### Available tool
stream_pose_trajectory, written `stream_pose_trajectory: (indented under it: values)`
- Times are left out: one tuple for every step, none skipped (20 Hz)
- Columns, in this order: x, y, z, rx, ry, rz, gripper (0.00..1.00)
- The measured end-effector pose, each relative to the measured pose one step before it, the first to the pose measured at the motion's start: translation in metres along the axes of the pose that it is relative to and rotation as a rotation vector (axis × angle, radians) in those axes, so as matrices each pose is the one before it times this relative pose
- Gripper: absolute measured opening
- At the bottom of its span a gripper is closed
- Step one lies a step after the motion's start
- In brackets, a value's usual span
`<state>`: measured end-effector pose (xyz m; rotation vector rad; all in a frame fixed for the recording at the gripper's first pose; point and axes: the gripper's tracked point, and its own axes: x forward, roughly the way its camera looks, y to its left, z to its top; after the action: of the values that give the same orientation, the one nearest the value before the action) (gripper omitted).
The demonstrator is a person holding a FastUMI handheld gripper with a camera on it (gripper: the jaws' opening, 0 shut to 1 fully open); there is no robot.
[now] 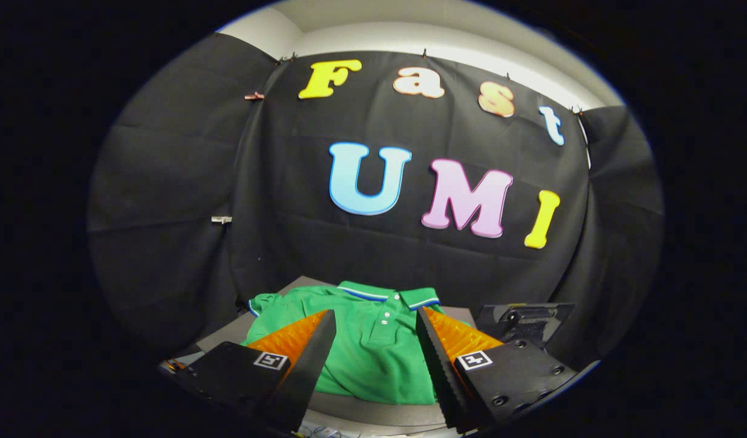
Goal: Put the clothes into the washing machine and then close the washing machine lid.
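The gripper (376, 322) is hanging wide open, holding nothing, above the green shirt (373, 353); grabbing loosely could drop it.

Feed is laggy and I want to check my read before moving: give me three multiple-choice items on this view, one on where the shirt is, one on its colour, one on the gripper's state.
1. Where does the polo shirt lie?
A. Flat on the dark table, just ahead of and between the fingers
B. Hanging on the booth wall
C. Clamped in the fingers

2. What is the shirt's main colour?
A. Red
B. Green
C. White

3. How does the gripper stand?
A. Shut on the shirt
B. Shut on nothing
C. Open, fingers apart

Key: 1 A, the shirt is spread on the table with its collar away from the fingers. 2 B, green body, striped collar edge. 3 C, shirt shows in the wide gap between the fingers.
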<state>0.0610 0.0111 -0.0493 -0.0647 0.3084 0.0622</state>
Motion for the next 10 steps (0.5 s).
stream_pose_trajectory:
  values:
    - [0.01078, -0.00043, -0.00298, 0.02036, 0.04871, -0.00695, 0.86]
    - [0.01077, -0.00347, -0.00485, 0.01835, 0.05111, -0.01119, 0.86]
    - [0.01197, 0.00028, -0.00637, 0.00932, 0.0592, -0.00326, 0.86]
    - [0.00989, -0.00104, -0.00791, -0.00657, 0.06299, -0.00211, 0.85]
    - [0.00988, -0.00207, -0.0043, 0.00115, 0.04103, -0.00296, 0.86]
    - [0.00815, -0.0057, -0.00063, 0.00448, 0.02183, -0.01803, 0.86]
    - [0.00899, -0.00583, 0.00163, 0.00952, 0.01217, -0.01857, 0.86]
    - [0.00825, -0.00148, 0.00061, 0.01521, 0.0246, 0.00101, 0.86]
    - [0.00773, 0.00164, -0.00392, 0.01379, 0.03981, 0.01094, 0.86]
    - [0.00824, 0.00359, -0.00515, 0.01138, 0.04321, 0.01357, 0.86]
